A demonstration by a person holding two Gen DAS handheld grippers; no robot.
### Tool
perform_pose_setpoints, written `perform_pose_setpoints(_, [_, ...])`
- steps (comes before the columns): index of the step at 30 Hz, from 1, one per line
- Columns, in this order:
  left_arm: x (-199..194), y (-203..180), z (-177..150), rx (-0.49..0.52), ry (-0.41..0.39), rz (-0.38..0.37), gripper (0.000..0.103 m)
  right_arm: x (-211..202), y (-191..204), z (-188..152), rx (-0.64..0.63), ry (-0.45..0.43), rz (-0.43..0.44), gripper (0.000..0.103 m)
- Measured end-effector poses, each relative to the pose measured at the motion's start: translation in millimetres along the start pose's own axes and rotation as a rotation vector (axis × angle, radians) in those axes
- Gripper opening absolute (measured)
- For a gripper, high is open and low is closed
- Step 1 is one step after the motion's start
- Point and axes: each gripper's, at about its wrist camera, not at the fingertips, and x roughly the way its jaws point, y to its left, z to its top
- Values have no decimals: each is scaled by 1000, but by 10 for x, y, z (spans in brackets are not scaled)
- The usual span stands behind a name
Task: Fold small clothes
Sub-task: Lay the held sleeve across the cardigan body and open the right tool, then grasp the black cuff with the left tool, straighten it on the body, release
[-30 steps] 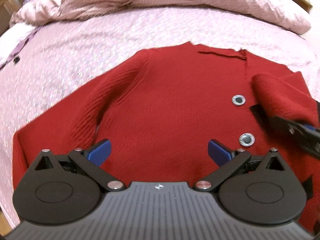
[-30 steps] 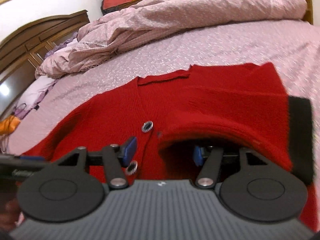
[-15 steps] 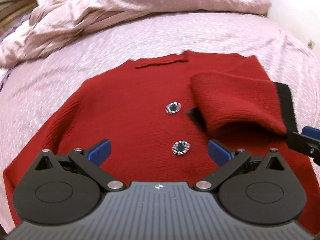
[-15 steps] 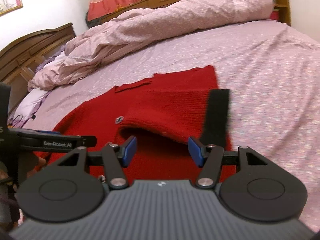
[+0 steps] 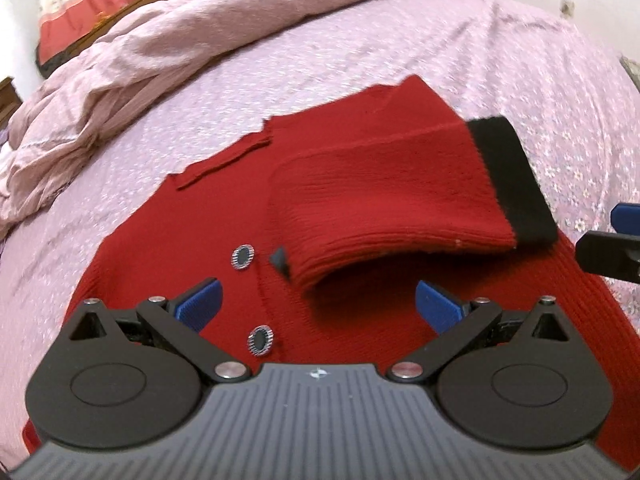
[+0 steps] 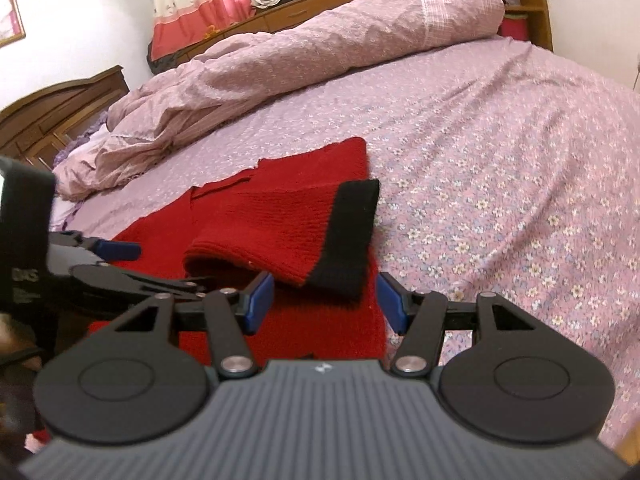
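Observation:
A red knit cardigan [image 5: 192, 232] [image 6: 168, 224] with round silver-rimmed buttons [image 5: 243, 257] lies flat on the bed. Its right sleeve [image 5: 384, 196] [image 6: 272, 232], ending in a black cuff [image 5: 508, 180] [image 6: 352, 232], is folded back across the chest. My left gripper [image 5: 318, 302] hovers open over the cardigan's lower front, with nothing between its blue pads. My right gripper [image 6: 324, 300] stands open just short of the black cuff, holding nothing. The right gripper's fingertip [image 5: 626, 218] shows at the right edge of the left wrist view, and the left gripper's body [image 6: 100, 264] at the left of the right wrist view.
The bed is covered by a pink flowered sheet [image 6: 500, 168]. A rumpled pink duvet [image 6: 304, 52] [image 5: 180, 52] is bunched along the far side. A wooden headboard [image 6: 52, 112] stands at the left and a wooden shelf unit [image 6: 520, 4] beyond the bed.
The right gripper has let go of the sleeve and drawn back from the cardigan. The sleeve now lies folded on the chest. The left gripper has swung right across the cardigan and rolled.

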Motion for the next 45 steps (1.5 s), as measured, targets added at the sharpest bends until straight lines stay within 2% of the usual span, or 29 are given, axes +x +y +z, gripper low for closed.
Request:
perform_pose_setpoints(6, [123, -234, 105, 96, -27, -6, 103, 4, -100, -25, 25, 1, -13, 59])
perform_pose_setpoints(14, [326, -364, 253, 111, -23, -28, 103, 29, -167, -55, 35, 16, -19, 59])
perform_pose_setpoints(17, [273, -359, 257, 108, -66, -25, 103, 55, -191, -63, 46, 21, -23, 59])
perform_pose_setpoints(22, [98, -344, 274, 95, -182, -35, 103, 93, -208, -76, 56, 34, -17, 59])
perform_pose_setpoints(26, [104, -348, 330, 92, -202, -32, 102, 129, -206, -81, 63, 46, -21, 59])
perform_pose_setpoints(33, [203, -393, 386, 78, -186, -96, 80, 184, -233, -117, 82, 77, -41, 59])
perform_pose_setpoints(36, [229, -390, 385, 64, -175, -125, 62, 199, -234, -125, 85, 85, -42, 59])
perform_pose_setpoints(38, [211, -367, 371, 51, -177, -141, 45, 211, -234, -126, 86, 90, -42, 59])
perform_pose_setpoints(40, [171, -321, 359, 28, -185, -166, 34, 216, -235, -127, 86, 93, -41, 59])
perform_pose_setpoints(43, [96, -232, 369, -12, -201, -175, 27, 217, -230, -128, 87, 94, -40, 59])
perform_pose_setpoints(45, [36, -164, 380, -38, -211, -163, 26, 217, -229, -129, 88, 94, -39, 59])
